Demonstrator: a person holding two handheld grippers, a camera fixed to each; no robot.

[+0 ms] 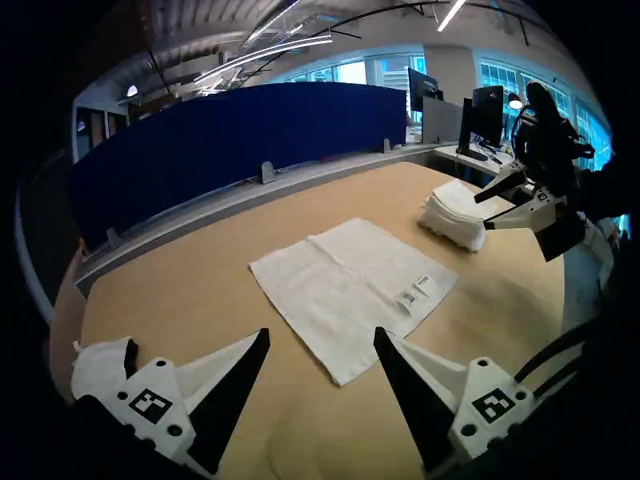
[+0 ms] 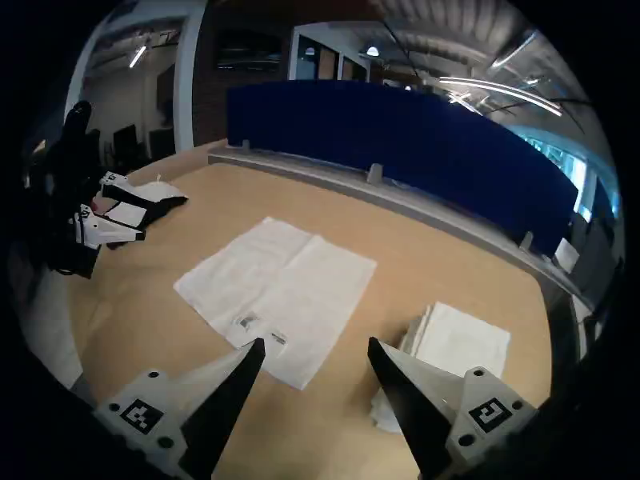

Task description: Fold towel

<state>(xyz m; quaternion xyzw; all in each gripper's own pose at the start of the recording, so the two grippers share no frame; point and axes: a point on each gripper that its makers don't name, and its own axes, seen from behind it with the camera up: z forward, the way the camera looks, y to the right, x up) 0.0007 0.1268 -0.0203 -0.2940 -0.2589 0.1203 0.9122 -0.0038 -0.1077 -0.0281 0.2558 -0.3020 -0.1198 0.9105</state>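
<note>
A white towel lies spread flat on the wooden table, with small labels near its right edge. In the right gripper view the same towel lies ahead, labels toward me. My left gripper is open, hovering over the table just short of the towel's near corner. My right gripper is open too, above the towel's near edge. Far off in the left gripper view, the right gripper hangs by the towel stack. The left gripper appears at the far left of the right gripper view.
A stack of folded white towels sits at the table's right end, also the stack beside my right finger. A blue divider panel runs along the table's back edge. Monitors stand on a desk beyond.
</note>
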